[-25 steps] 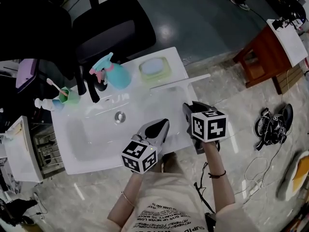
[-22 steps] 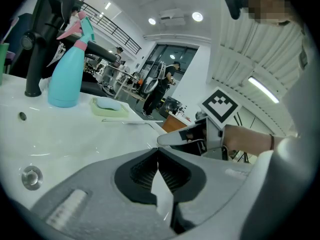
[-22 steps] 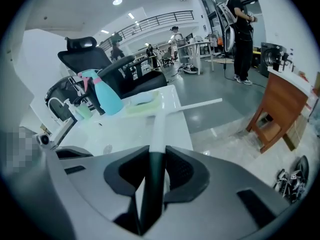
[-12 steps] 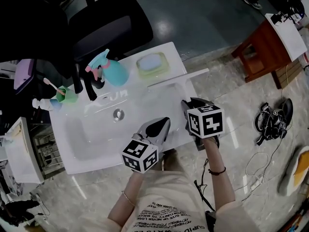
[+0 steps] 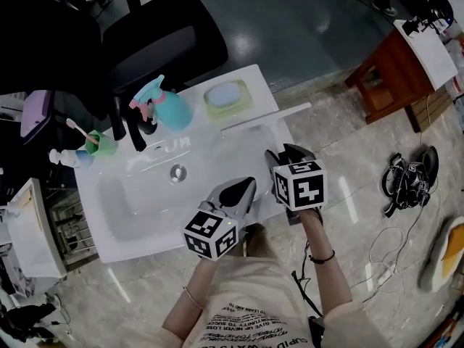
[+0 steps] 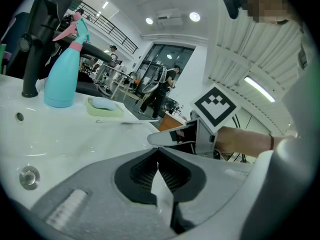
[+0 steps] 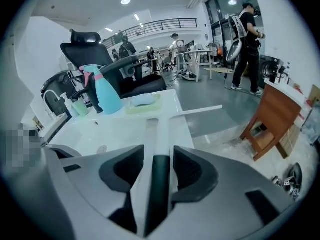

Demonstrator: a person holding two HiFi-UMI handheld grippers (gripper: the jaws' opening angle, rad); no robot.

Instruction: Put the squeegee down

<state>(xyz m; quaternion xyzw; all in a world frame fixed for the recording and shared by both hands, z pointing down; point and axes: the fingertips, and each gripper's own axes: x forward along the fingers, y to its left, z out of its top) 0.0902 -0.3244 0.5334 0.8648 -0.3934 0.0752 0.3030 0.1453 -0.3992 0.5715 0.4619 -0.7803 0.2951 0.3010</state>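
The white squeegee (image 5: 264, 119) lies on the right side of the white washbasin top (image 5: 109, 241), its blade across the far right edge. Its handle (image 7: 154, 134) runs back between the jaws of my right gripper (image 5: 283, 152). Those jaws (image 7: 159, 151) are opening: a gap shows on both sides of the dark handle end, so the pads do not press on it. My left gripper (image 5: 235, 192) hovers over the front rim of the basin, shut, with nothing in it (image 6: 157, 154).
At the back of the washbasin stand a teal spray bottle (image 5: 170, 107), a green soap dish (image 5: 228, 98), a black tap (image 5: 134, 133) and a green cup with a toothbrush (image 5: 101, 143). A black office chair (image 5: 167, 42) is behind, a wooden stool (image 5: 391, 71) to the right.
The right gripper's jaws have spread off the squeegee handle and the gripper has rolled a little. The squeegee and the left gripper have not moved.
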